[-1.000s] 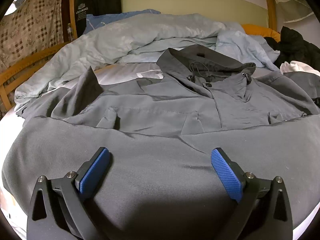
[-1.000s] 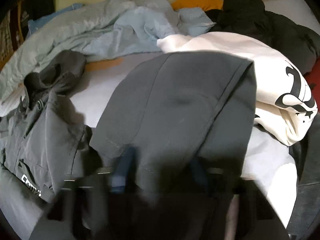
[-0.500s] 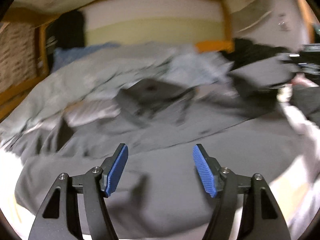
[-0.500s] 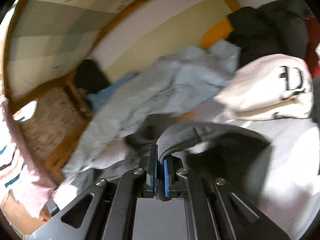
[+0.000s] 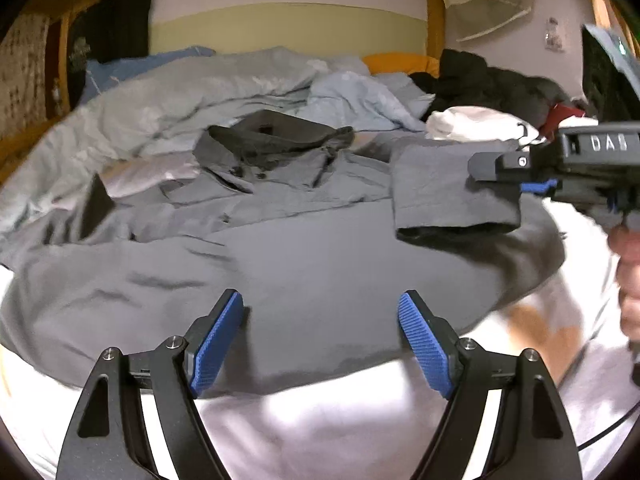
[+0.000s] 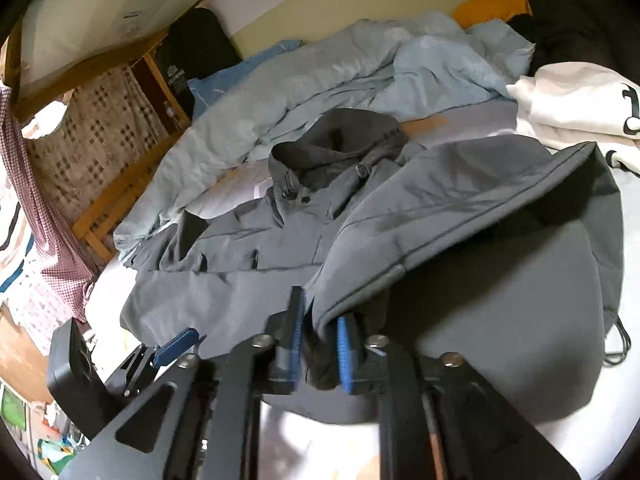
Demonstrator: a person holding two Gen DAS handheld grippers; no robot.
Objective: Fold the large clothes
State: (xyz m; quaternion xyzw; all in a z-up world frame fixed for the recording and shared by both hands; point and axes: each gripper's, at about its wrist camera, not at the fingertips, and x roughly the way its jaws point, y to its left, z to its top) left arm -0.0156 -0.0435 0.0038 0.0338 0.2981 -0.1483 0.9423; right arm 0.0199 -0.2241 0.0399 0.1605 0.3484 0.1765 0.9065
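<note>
A large grey hooded jacket (image 5: 304, 240) lies spread on the bed, hood at the far side; it also shows in the right wrist view (image 6: 256, 240). My right gripper (image 6: 318, 340) is shut on the cuff of the jacket's right sleeve (image 6: 452, 216) and holds it lifted over the jacket body. In the left wrist view the right gripper (image 5: 536, 178) holds that sleeve (image 5: 452, 188) at the right. My left gripper (image 5: 320, 340) is open and empty, over the jacket's near hem. The left gripper also shows at the lower left of the right wrist view (image 6: 176, 346).
A crumpled light blue duvet (image 5: 208, 92) lies behind the jacket. A white printed garment (image 6: 576, 100) and dark clothes (image 5: 492, 84) are piled at the right. A wooden bed rail (image 6: 120, 200) runs along the left. The white sheet (image 5: 320, 420) shows at the near edge.
My right gripper has carried the sleeve leftward and lower over the jacket body. My left gripper has stayed open and drawn back toward the near hem.
</note>
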